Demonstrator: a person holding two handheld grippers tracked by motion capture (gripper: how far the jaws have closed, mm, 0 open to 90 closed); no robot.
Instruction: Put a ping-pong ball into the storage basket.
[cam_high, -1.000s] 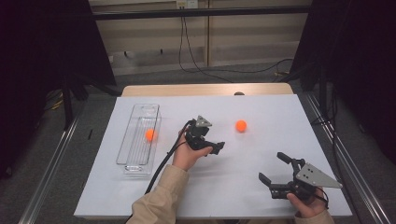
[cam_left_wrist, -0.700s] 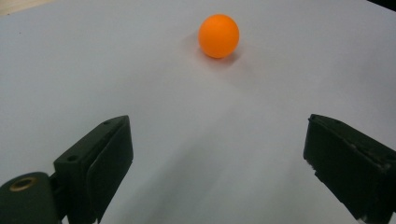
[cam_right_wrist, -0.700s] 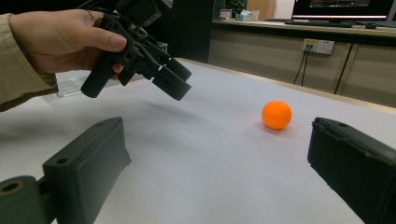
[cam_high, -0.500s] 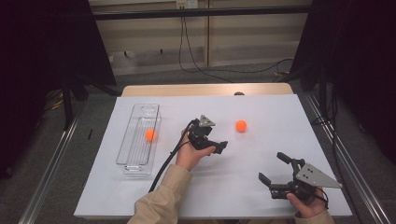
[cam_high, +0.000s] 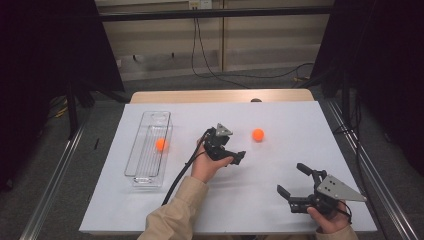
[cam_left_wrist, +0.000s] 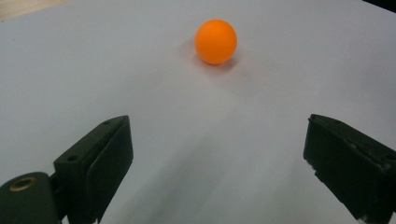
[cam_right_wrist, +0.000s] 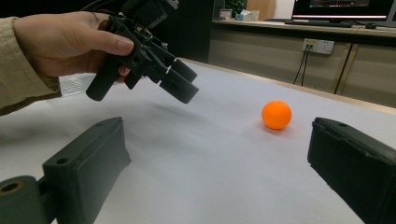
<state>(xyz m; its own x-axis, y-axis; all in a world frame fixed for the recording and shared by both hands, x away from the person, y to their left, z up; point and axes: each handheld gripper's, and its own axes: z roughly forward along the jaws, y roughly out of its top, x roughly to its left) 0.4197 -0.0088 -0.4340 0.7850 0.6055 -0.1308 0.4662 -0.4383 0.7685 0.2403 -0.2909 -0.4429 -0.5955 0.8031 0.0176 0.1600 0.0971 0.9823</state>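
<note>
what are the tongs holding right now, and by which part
Nothing is held. The left tongs stand open, short of the orange ball lying free on the table; the right tongs are open too.

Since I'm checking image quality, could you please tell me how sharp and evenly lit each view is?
High view: bright white table, dark surroundings. Left gripper view: orange ball sharp with a faint shadow, near jaws soft. Right gripper view: the ball crisp, foreground jaws blurred.

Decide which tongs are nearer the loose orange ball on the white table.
Left. The left tongs hover open just short of the orange ball, pointing at it. The right tongs sit open farther off, near the table's front edge.
</note>
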